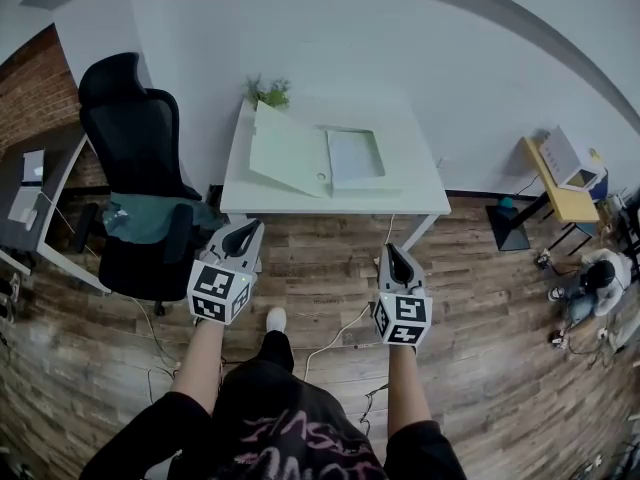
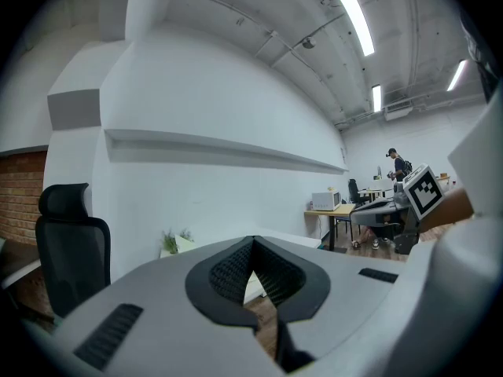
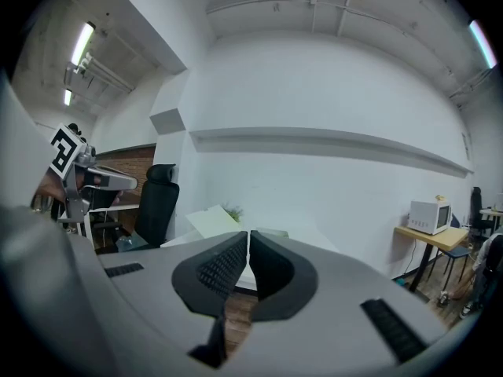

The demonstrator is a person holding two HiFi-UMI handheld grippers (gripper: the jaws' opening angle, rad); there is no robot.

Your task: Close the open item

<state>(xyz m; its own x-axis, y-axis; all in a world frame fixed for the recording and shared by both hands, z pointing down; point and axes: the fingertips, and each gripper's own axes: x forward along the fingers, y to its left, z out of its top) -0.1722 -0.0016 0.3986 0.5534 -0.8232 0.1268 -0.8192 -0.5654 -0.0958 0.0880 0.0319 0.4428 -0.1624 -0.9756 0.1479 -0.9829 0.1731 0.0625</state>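
Observation:
A pale green box lies open on the white table (image 1: 300,193). Its lid (image 1: 290,153) is flung to the left and tilted up, and its shallow base (image 1: 355,156) lies flat on the right. Both grippers hang over the wooden floor, short of the table's near edge and touching nothing. The left gripper (image 1: 243,230) is shut and empty, its tips meeting in the left gripper view (image 2: 252,242). Also shut and empty, the right gripper (image 1: 394,253) shows only a thin slit between its jaws (image 3: 248,234). The raised lid (image 3: 214,220) appears beyond the right jaws.
A black office chair (image 1: 135,168) stands left of the table, beside a dark desk (image 1: 30,193). A small plant (image 1: 268,93) sits at the table's back edge. Cables (image 1: 340,333) trail on the floor. At the right are a yellow table (image 1: 560,183) and a seated person (image 1: 595,278).

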